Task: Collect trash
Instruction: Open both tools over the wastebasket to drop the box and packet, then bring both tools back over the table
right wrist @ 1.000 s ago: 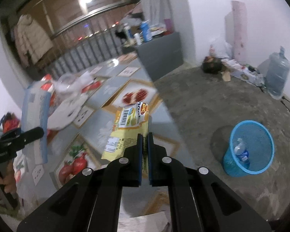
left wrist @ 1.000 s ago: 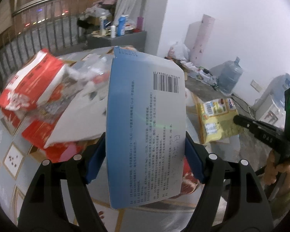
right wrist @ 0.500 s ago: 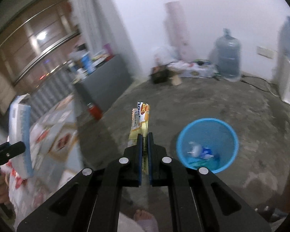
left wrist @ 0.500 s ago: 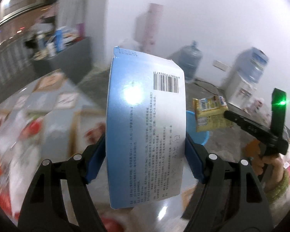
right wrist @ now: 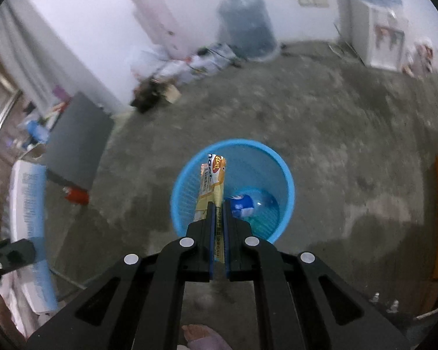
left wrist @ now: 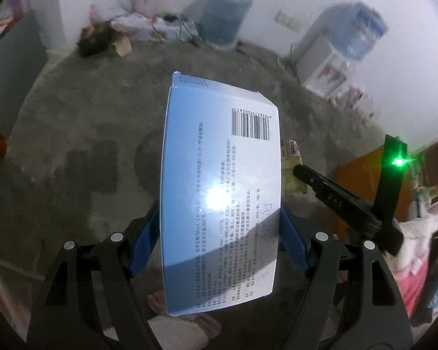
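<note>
Over the blue basket (right wrist: 233,189) on the concrete floor (right wrist: 350,151) you have the right gripper (right wrist: 218,213) pinched almost fully closed on a flattened yellow snack wrapper (right wrist: 211,180), whose free end stands above the basket mouth in the right wrist view. A bottle with a blue label (right wrist: 242,204) already lies at the bottom. Your left gripper (left wrist: 219,233) is spread wide, its blue pads (left wrist: 144,245) pressing both long edges of a pale blue carton (left wrist: 219,192) with a barcode near its far end; in the left wrist view it hangs over bare floor, with the basket hidden behind it, so you cannot tell how near the rim it is. Judging by this, you are at the drop-off step. Next, let the right jaws part so the wrapper falls inside the rim, then bring the carton in from the left over the opening and release it too; it is broad, so centre it first.
</note>
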Demonstrator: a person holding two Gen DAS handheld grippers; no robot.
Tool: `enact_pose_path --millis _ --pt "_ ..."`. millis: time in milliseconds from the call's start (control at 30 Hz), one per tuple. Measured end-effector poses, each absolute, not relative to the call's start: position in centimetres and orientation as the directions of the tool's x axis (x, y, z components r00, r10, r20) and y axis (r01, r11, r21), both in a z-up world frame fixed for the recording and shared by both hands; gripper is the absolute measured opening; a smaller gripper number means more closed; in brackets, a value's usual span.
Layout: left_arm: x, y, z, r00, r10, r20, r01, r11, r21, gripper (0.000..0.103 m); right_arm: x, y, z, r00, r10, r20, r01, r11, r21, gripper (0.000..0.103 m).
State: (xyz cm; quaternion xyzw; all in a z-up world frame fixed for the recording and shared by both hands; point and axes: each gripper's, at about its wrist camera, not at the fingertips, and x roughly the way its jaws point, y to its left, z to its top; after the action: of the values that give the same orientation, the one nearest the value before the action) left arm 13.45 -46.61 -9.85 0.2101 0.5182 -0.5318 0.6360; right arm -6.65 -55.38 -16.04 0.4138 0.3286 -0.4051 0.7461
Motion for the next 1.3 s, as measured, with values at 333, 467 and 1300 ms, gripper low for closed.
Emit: enact_pose_path --millis 333,467,1300 --pt "14.2 -54.9 -15.7 -0.106 -0.419 -0.902 0.877 0.388 -0.283 0.088 -7.0 -59.7 -23.6 0.404 -0.262 -0.876 0.908 0.226 0.352 0.048" --pt "13.9 -54.8 -14.7 -0.103 -0.447 -0.889 0.882 0.372 -0.289 0.088 -8.0 -59.4 -22.8 0.427 -0.303 -0.852 0.901 0.219 0.374 0.054" --pt "14.7 -20.3 4.7 0.355 -0.66 -0.662 0.796 0.584 -0.156 0.088 0.6 -41.2 -4.2 0.709 -0.245 -0.662 0.569 0.753 0.33 0.079"
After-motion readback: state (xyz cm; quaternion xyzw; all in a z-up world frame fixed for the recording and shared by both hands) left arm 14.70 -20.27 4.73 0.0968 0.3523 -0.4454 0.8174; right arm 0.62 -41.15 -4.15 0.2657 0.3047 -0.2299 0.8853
